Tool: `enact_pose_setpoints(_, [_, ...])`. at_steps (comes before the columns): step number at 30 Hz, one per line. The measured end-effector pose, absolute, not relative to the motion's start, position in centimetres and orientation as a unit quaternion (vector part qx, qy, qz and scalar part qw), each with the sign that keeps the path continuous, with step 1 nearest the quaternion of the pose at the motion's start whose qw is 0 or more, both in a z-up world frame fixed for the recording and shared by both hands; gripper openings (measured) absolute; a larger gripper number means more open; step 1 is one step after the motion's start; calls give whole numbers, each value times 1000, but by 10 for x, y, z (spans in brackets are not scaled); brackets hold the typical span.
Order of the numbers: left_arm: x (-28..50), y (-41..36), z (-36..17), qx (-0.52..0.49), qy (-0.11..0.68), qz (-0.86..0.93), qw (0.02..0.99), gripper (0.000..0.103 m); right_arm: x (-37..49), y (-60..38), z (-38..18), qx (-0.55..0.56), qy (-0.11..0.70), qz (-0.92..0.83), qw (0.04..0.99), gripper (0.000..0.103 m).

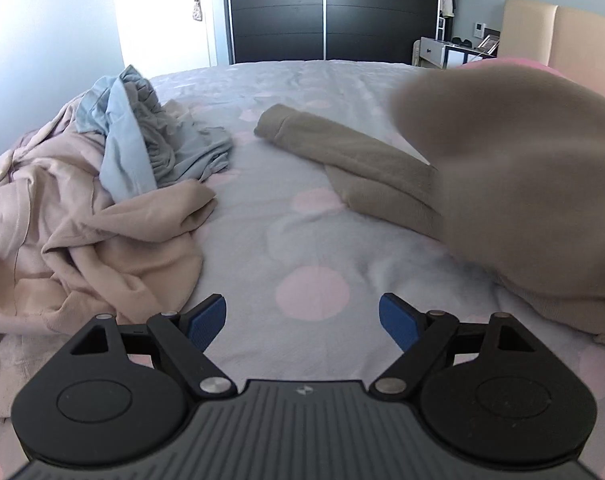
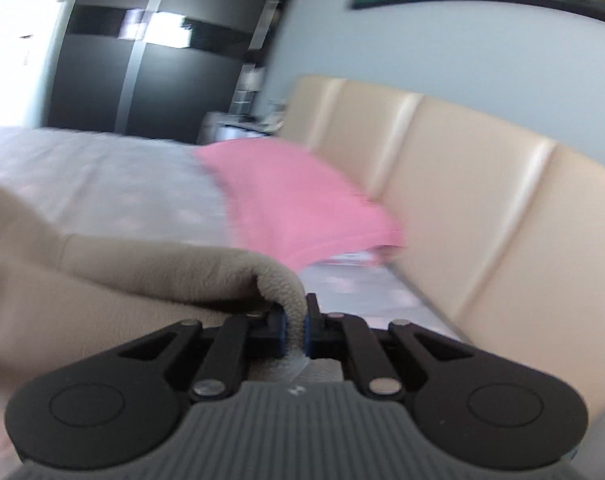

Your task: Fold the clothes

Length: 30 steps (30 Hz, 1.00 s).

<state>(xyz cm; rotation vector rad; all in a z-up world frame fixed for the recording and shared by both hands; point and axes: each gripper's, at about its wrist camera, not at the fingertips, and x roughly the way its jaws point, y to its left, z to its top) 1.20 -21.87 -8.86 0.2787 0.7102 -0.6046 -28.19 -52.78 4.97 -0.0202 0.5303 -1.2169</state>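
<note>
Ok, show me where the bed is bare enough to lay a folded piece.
Free: the dotted cover between the pale pink heap and the tan garment, ahead of the open left gripper. Also beyond, toward the wardrobe. Crowded: left edge, right side.

Ahead of my left gripper [image 1: 302, 320] the bedspread [image 1: 302, 216] lies bare; the clothes pile [image 1: 82, 208] blocks its left, the raised tan garment [image 1: 502, 168] its right.
</note>
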Motion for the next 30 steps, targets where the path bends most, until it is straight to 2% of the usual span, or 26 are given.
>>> enact_pose_setpoints(3, [5, -233, -83, 142, 331, -305, 882, 84, -341, -565, 58, 0, 242, -633, 736, 8])
enact_pose_setpoints(7, [-7, -264, -83, 161, 319, -347, 867, 84, -409, -613, 37, 21, 280, -702, 655, 8])
enact_pose_setpoints(12, [-22, -305, -85, 187, 306, -408, 839, 84, -444, -633, 4, 59, 339, -674, 654, 10])
enact_pose_setpoints(17, [-36, -349, -89, 216, 310, -473, 796, 84, -446, -614, 8, 14, 359, -622, 696, 32])
enact_pose_setpoints(19, [-40, -360, -86, 204, 323, -499, 777, 84, -446, -596, 22, -15, 355, -585, 729, 52])
enact_pose_setpoints(21, [-45, -369, -84, 193, 335, -522, 761, 84, -445, -572, 34, -61, 347, -535, 768, 63])
enact_pose_setpoints(25, [-52, -386, -84, 184, 356, -545, 737, 84, -424, -539, 31, -130, 365, -410, 826, 69])
enact_pose_setpoints(30, [-63, -410, -84, 196, 352, -557, 726, 84, -372, -520, 1, -194, 397, -280, 852, 70])
